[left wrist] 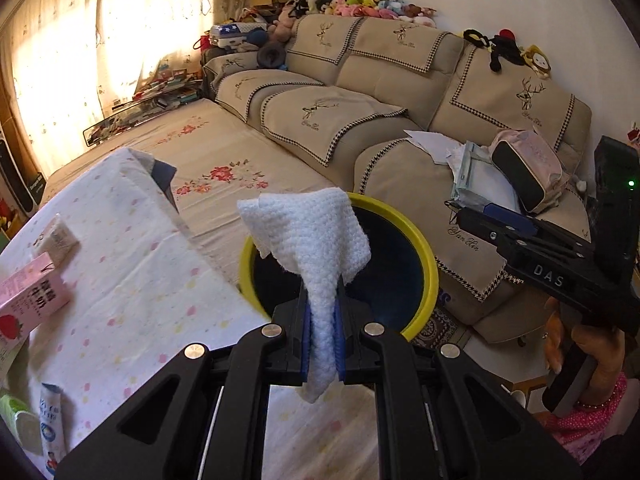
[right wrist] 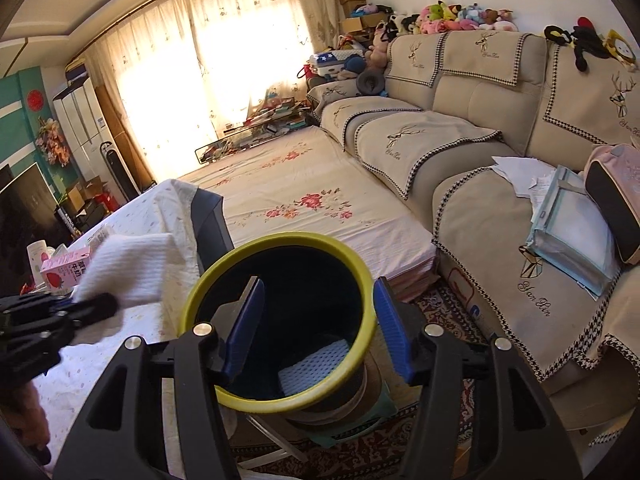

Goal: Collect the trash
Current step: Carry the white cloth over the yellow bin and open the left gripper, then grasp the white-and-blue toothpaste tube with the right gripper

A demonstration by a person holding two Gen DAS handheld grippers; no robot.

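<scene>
One white wipe (right wrist: 316, 364) already lies in the yellow-rimmed bin (right wrist: 280, 240); the left gripper (left wrist: 322, 344), jaws clamped on a white cloth (left wrist: 308, 232), nears it, while the right gripper (right wrist: 320, 328) hangs empty with jaws opening and cartons (left wrist: 28, 304) remain on the bench (left wrist: 132, 280).

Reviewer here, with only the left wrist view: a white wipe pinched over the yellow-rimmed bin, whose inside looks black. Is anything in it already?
Observer: Yes. The right wrist view looks down into the bin, and a pale wipe lies on its bottom.
Operator: Is the right gripper holding anything?
Observer: No. The right gripper has its fingers apart over the bin's mouth, with nothing between them.
Operator: What does the bin stand on?
Observer: A green support shows under it, seemingly a stool.
</scene>
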